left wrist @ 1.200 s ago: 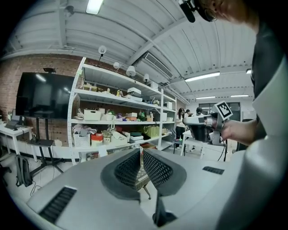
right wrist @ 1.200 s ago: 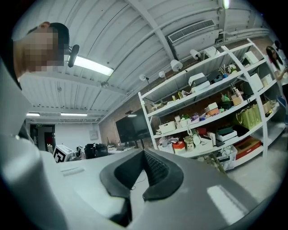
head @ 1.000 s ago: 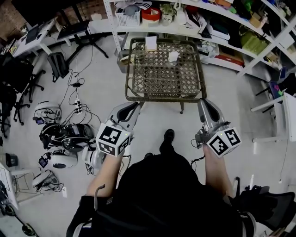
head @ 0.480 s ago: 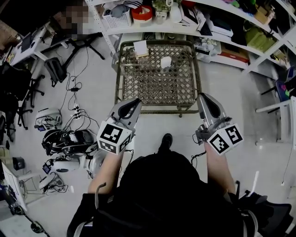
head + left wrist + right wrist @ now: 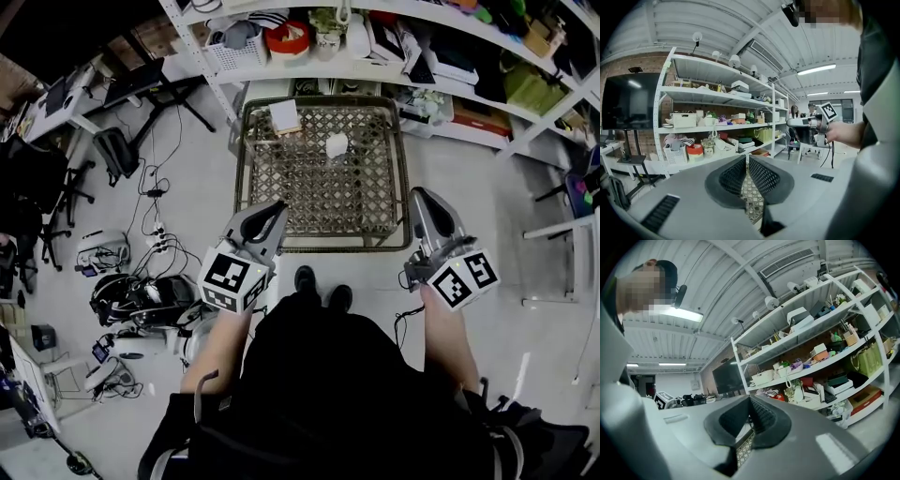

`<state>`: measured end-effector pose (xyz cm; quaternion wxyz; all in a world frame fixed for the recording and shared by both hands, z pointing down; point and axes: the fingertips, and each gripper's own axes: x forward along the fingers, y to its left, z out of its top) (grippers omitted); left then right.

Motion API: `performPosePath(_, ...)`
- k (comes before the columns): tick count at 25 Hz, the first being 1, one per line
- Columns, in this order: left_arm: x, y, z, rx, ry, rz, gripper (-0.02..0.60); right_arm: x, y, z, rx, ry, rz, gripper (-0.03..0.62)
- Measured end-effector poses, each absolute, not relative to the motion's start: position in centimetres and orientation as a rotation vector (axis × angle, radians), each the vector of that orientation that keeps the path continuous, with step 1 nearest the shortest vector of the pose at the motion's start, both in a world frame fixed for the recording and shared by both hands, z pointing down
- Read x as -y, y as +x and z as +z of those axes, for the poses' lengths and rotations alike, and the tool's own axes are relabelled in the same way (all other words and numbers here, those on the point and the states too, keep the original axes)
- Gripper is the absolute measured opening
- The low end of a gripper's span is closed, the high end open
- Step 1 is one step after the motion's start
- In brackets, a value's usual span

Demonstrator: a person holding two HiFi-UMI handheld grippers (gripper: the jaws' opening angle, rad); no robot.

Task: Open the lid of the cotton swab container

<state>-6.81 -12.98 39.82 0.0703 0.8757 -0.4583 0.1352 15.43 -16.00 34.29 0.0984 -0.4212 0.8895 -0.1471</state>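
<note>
A small white container (image 5: 337, 145) stands on the square wicker table (image 5: 281, 202), a little past its middle. A flat white box (image 5: 284, 115) lies at the table's far left. My left gripper (image 5: 277, 206) hovers at the table's near left edge, jaws shut with nothing in them (image 5: 746, 159). At the near right corner, my right gripper (image 5: 421, 193) is also shut and empty (image 5: 750, 401). Both stay well short of the container. The left gripper view shows the right gripper (image 5: 811, 126) in a hand, with the wicker top low between the jaws.
White shelving (image 5: 394, 66) packed with baskets, a red bowl (image 5: 286, 37) and boxes runs behind the table. Cables, helmets and gear (image 5: 141, 291) litter the floor at left. Desks and chairs (image 5: 56, 103) stand at far left. The person's shoes (image 5: 319, 281) are near the table's front edge.
The person has walked up to the table, which now sits closer and lower in the head view. Both shut grippers have come forward from short of the table to its near edge.
</note>
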Motion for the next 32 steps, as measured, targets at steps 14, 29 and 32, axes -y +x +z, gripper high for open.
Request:
performPosePath(14,19.6,-10.8,39.6,1.238,2.749,0.314,0.005,21.5,8.2,33.4,-2.652,-1.295,-0.442,0.011)
performPosePath(29,21.5,-8.6,40.9,1.071,2.771,0.270,0.005,23.4,7.6,35.4,-2.643,-1.351,-0.542,0.011)
performPosePath(32,22.3,-7.9,42.2,1.052,2.780,0.336,0.005,24.3,7.9,36.3,-2.642,-1.351,-0.568,0.011)
